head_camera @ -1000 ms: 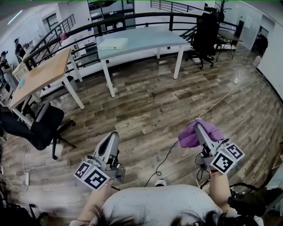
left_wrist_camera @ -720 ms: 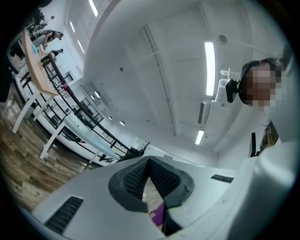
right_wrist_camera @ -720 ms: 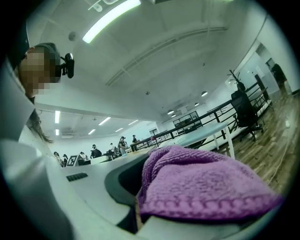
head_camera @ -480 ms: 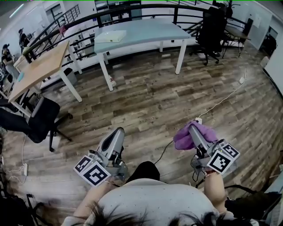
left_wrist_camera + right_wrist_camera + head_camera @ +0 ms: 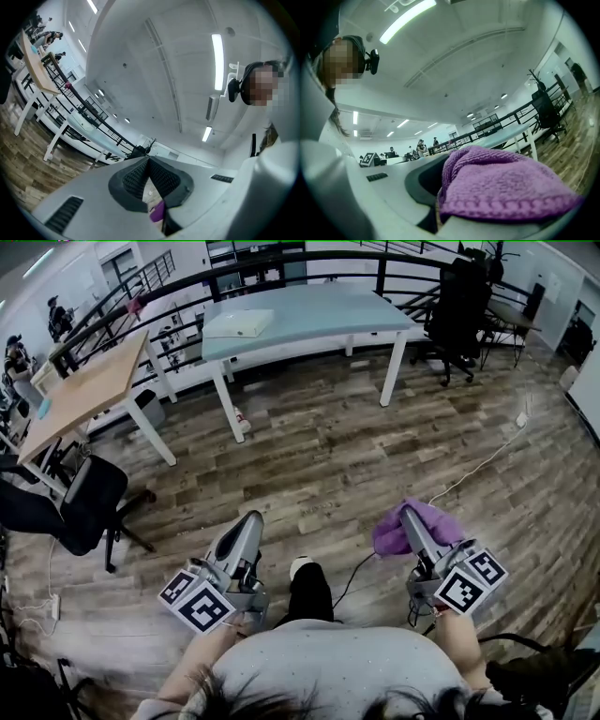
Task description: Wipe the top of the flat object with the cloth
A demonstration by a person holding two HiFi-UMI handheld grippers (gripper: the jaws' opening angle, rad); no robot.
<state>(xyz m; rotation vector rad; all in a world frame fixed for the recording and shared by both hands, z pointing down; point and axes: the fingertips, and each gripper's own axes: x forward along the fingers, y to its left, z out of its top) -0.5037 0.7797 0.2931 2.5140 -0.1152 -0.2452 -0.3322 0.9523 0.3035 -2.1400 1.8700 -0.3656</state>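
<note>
My right fingers (image 5: 413, 531) are clamped on a bunched purple cloth (image 5: 392, 536). It spills over both sides of them and hides their tips. My left fingers (image 5: 246, 529) are pressed together with nothing between them. Both pairs point ahead over the wooden floor (image 5: 328, 456), well apart from any work surface.

That floor is my open room: bare boards run from my feet to the bench (image 5: 328, 315). A wooden table (image 5: 89, 390) and a black office chair (image 5: 80, 507) stand off to my left. A 2nd black chair (image 5: 464, 306) stands past the bench's right end. The flat object (image 5: 239, 324), a pale slab, lies at the bench's left end, close to the left edge. A thin cable (image 5: 476, 461) trails across the floor on my right and runs in toward me.

I see 3 things that could go wrong from here:

1. The cable lies near my path, so a foot could catch it on the way over.
2. The slab sits near the bench's left edge and looks light. A wipe pushed toward that edge could slide it off, and my closed left fingers are not yet placed to steady it.
3. The cloth is gripped only by a fold, so dragging it hard could pull it free.

Approaching the bench's near edge head-on looks clear, since the chair and table on my left leave a gap.
</note>
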